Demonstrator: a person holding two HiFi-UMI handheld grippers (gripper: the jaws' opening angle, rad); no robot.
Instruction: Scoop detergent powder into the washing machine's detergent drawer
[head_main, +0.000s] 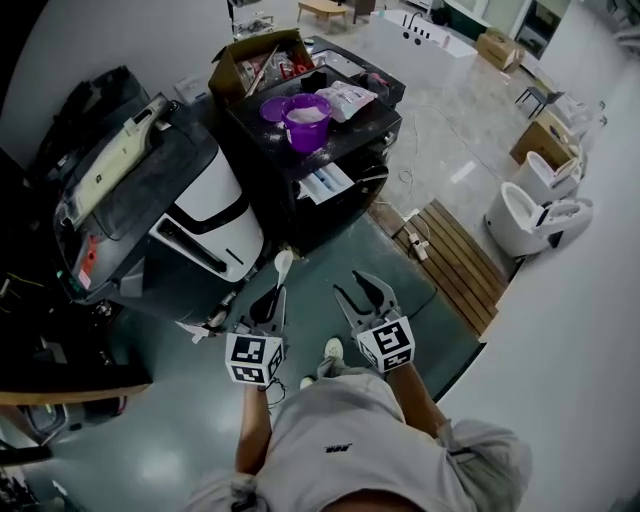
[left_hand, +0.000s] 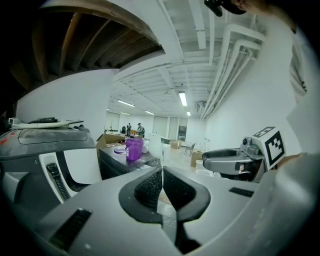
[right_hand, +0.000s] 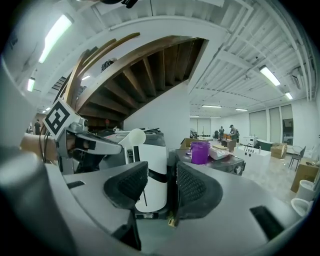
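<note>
The left gripper is pinched tight on the thin handle of a white scoop, whose bowl stands just past the jaw tips and looks empty. The right gripper, just beside it on the right, has its jaws wide apart with nothing between them.

The scoop looks due for loading first. It would be best kept level, dipped into the powder at a shallow angle and lifted slowly, since the grip is on a slim handle that could twist.

Ahead and left of the left gripper stands the white washing machine. I cannot make out its detergent drawer. Straight ahead is a black cabinet, its near edge facing the grippers. On its top, further on, are an open purple detergent tub and its lid. The floor between is open. A slatted wooden board lies off to the right gripper's right.
</note>
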